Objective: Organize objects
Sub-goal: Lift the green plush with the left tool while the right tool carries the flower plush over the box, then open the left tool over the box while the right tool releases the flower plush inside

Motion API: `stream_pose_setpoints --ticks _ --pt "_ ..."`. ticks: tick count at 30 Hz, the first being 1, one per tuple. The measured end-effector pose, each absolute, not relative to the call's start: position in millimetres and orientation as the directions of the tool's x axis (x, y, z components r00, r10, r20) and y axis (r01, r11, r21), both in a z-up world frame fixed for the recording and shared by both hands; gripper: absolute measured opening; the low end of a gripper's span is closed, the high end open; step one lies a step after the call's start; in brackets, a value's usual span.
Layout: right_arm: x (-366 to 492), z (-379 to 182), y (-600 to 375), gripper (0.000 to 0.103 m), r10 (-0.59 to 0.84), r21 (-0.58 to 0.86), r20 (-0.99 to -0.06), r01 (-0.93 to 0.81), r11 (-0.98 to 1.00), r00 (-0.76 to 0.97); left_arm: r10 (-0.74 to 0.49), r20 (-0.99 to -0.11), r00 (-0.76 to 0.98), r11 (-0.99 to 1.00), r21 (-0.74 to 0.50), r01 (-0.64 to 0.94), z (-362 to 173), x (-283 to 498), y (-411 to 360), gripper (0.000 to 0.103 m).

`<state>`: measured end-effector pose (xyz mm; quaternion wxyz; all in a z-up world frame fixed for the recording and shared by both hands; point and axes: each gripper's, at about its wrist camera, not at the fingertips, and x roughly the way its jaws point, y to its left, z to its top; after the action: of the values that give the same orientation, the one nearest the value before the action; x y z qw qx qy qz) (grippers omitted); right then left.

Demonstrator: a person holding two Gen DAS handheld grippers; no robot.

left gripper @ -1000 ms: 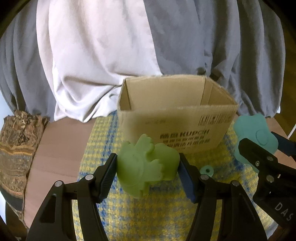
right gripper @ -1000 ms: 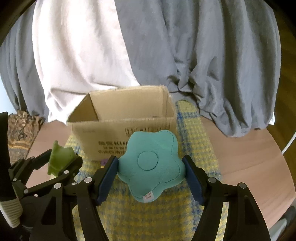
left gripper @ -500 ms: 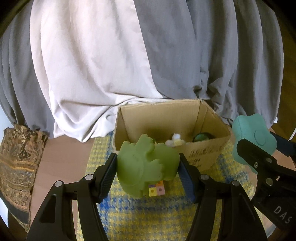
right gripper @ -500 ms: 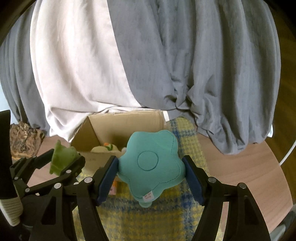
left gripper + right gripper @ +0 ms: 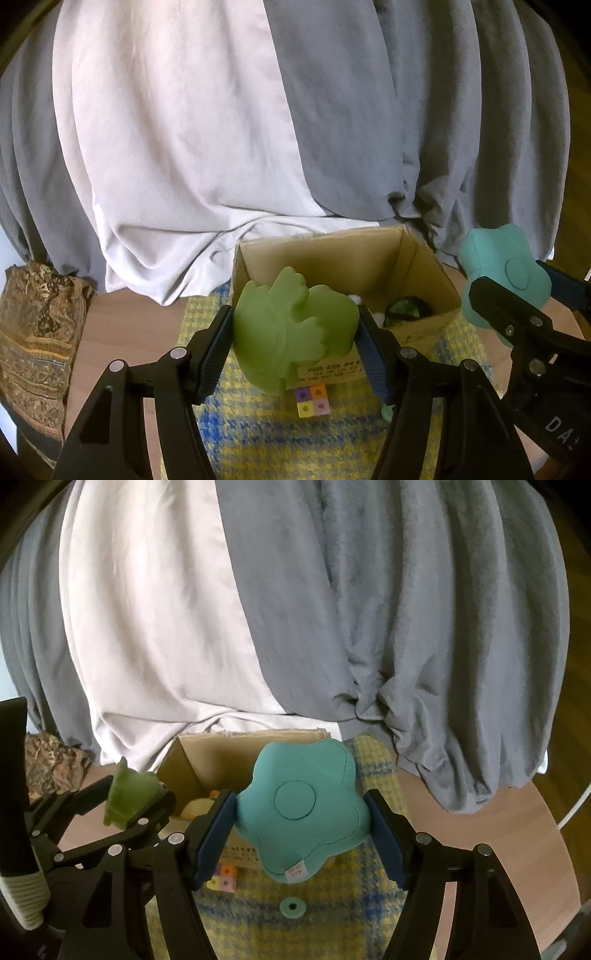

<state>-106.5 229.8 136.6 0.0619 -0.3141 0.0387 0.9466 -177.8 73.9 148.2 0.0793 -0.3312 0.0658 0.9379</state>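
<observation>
Backdrop: grey and white drapes behind a round wooden counter, yellow-blue checked mat on top.
Box: one open cardboard box on the mat, already some items inside (one dark green thing, some pale bits, not countable).
Left claw: pinching one green foam toy, held above the mat at the box's near wall.
Right claw: pinching one teal flower-shaped cushion, held up at the box's near-right corner.
Left on mat: one four-coloured block, one small teal ring.
Side clutter: one patterned cloth bundle at the counter's left edge.
Progress: judged mid-task, two items gripped but not yet in the box, two loose ones to collect.
Remaining: drop both over the opening, then fetch block and ring.
</observation>
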Motion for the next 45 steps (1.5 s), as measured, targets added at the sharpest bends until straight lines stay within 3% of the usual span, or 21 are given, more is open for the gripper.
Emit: stream_pose_setpoints --ticks 16,33,40,41,43,45 --pt "-147 148 229 0.071 0.101 0.018 -0.603 -0.14 -0.99 -0.791 0.109 -0.626 -0.772 -0.978 0.072 -0.196 159 -218 73 0.063" --pt "-191 131 241 0.071 0.091 0.036 -0.65 -0.151 -0.988 -0.754 0.122 -0.683 -0.72 -0.975 0.053 -0.215 141 -265 80 0.063" --pt "-204 125 236 0.076 0.079 0.024 -0.669 -0.128 -0.991 -0.739 0.12 -0.691 -0.713 -0.975 0.053 -0.216 135 -271 79 0.064" --pt "-205 124 236 0.079 0.083 0.02 -0.67 -0.129 -0.991 -0.738 0.119 -0.693 -0.711 -0.975 0.054 -0.216 135 -272 79 0.066" --pt "-207 124 236 0.093 0.088 0.019 -0.672 -0.136 -0.991 -0.736 0.104 -0.687 -0.719 -0.977 0.065 -0.203 135 -273 79 0.088" --pt "-206 126 237 0.1 0.095 0.021 -0.667 -0.146 -0.989 -0.739 0.101 -0.672 -0.734 -0.979 0.064 -0.194 138 -270 76 0.095"
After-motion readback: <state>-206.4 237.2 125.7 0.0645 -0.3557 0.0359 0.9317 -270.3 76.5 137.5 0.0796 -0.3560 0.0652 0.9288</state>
